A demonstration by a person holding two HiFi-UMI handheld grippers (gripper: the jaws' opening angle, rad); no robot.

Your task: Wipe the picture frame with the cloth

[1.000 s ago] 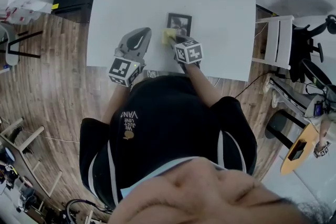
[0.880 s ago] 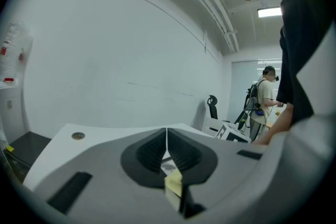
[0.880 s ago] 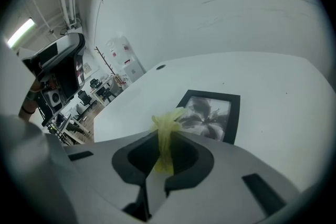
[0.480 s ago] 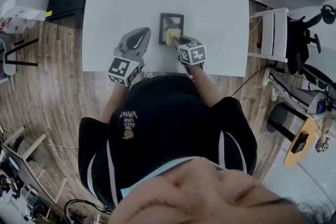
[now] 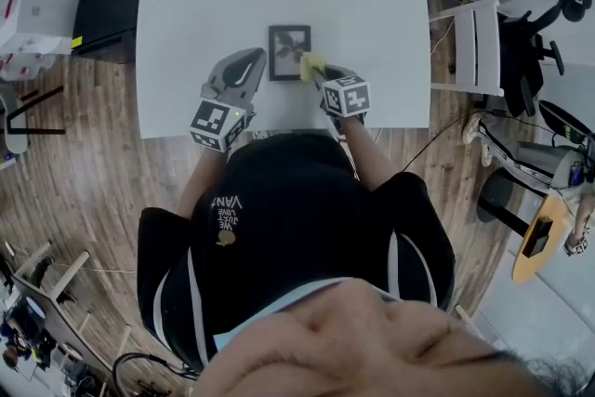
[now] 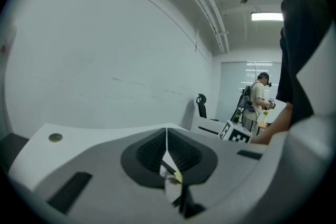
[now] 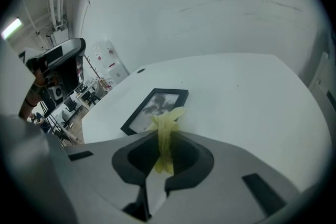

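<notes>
Just ahead of the right gripper (image 7: 165, 140), clamped on the yellow cloth (image 7: 168, 117), lies the picture frame (image 7: 152, 104), with bare table (image 7: 247, 92) around its edges; the left gripper (image 6: 167, 136) is closed and empty.

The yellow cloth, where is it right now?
In the head view the yellow cloth is pinched in the right gripper, just at the right edge of the picture frame on the white table.

Upside-down "VAN" print on the black shirt (image 5: 229, 204); smaller lines unreadable
</notes>
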